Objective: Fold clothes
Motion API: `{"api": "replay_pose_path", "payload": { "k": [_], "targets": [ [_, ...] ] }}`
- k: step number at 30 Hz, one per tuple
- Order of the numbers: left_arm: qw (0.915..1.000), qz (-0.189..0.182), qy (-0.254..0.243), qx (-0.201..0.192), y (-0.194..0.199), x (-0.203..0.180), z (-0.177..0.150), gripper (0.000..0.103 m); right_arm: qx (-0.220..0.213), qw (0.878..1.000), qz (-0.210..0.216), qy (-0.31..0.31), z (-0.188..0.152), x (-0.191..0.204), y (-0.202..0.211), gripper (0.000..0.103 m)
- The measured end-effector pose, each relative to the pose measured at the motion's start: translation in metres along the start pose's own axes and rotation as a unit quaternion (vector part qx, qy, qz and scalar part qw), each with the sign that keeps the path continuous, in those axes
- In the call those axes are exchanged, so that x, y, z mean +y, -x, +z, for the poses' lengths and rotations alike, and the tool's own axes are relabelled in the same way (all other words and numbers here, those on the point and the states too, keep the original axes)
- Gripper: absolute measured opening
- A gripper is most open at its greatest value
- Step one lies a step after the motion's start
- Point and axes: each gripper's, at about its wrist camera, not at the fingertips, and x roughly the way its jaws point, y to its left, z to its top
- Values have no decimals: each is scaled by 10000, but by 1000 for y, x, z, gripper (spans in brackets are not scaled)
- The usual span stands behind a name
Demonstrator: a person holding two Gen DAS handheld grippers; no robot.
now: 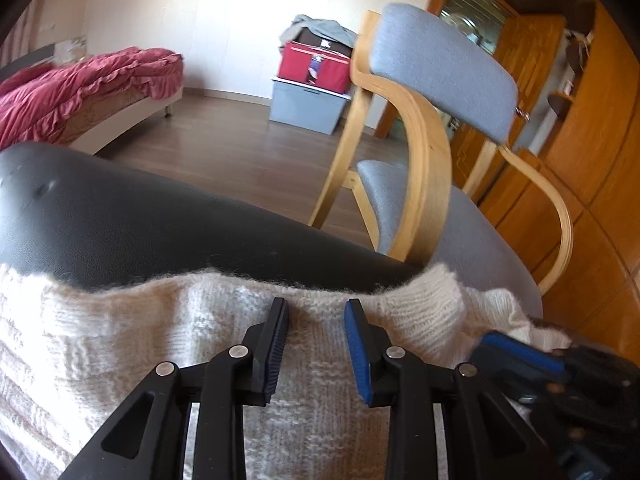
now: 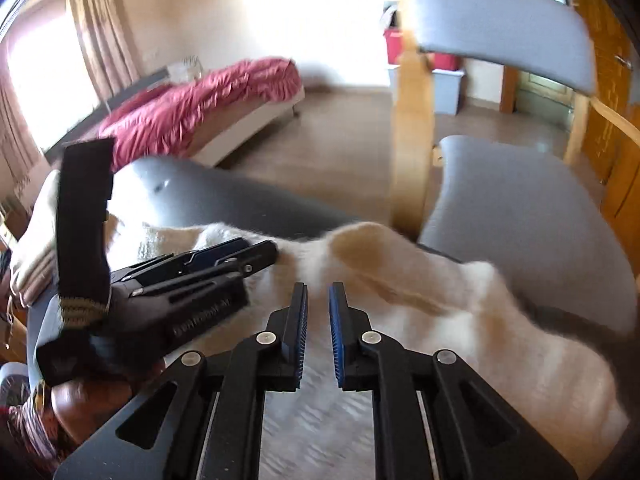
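Observation:
A cream knitted sweater (image 1: 160, 352) lies spread on a dark grey table (image 1: 120, 220). My left gripper (image 1: 316, 308) hovers open over the sweater's far edge, its jaws well apart with nothing between them. In the right wrist view the sweater (image 2: 460, 300) looks blurred, with a raised fold toward the far side. My right gripper (image 2: 318, 292) hangs over the knit with only a narrow gap between its pads and no cloth in the gap. The left gripper (image 2: 260, 252) lies across the sweater to its left. The right gripper (image 1: 520, 356) shows at the lower right of the left wrist view.
A wooden chair with grey cushions (image 1: 440, 72) stands just past the table's far edge. Behind it are a bed with a red quilt (image 1: 80, 84), stacked storage boxes (image 1: 308, 104) and a wooden cabinet (image 1: 580, 160). Folded pale cloth (image 2: 36, 240) lies at the left.

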Motion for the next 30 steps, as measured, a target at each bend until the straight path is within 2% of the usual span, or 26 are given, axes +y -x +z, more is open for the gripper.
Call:
{"api": "replay_pose_path", "payload": {
  "k": [3, 5, 7, 8, 11, 14, 15, 18, 20, 22, 25, 29, 30],
  "targets": [
    [9998, 43, 205, -44, 2, 9, 1, 29, -76, 9998, 185, -51, 5, 6, -23, 11],
    [9998, 135, 120, -22, 1, 6, 0, 29, 111, 9998, -1, -148, 4, -6, -45, 11],
    [9998, 210, 14, -3, 0, 1, 0, 29, 80, 9978, 180, -630, 7, -21, -45, 3],
    [9997, 226, -8, 4, 0, 0, 0, 28, 26, 9967, 39, -816, 9, -30, -44, 0],
    [9998, 215, -6, 18, -1, 0, 0, 29, -5, 9938, 201, -1095, 8, -38, -43, 0],
    [9998, 180, 35, 18, -1, 2, 1, 29, -230, 9939, 302, -1031, 11, -33, -35, 4],
    [9998, 187, 34, 16, -1, 1, 1, 29, -466, 9932, 407, -989, 12, -30, -24, 4],
    [9998, 191, 46, 9, -1, 1, 1, 29, -768, 9940, 581, -528, 23, -12, -19, 4],
    [9999, 130, 114, 0, -1, 4, 1, 29, -637, 9964, 533, -187, 26, 5, -26, 4],
    [9998, 65, 185, -4, 0, 6, 1, 29, -181, 9992, 315, -181, 26, 8, -46, 5],
    [9999, 86, 138, 4, 0, 4, 1, 29, 24, 9934, 487, -1034, 26, -20, -58, 0],
    [9999, 92, 107, 15, 0, 3, 0, 29, -178, 9811, 695, -1796, 21, -51, -58, 0],
    [9999, 87, 110, 17, 0, 4, 0, 29, -224, 9811, 605, -1824, 21, -51, -56, 0]
  ]
}}
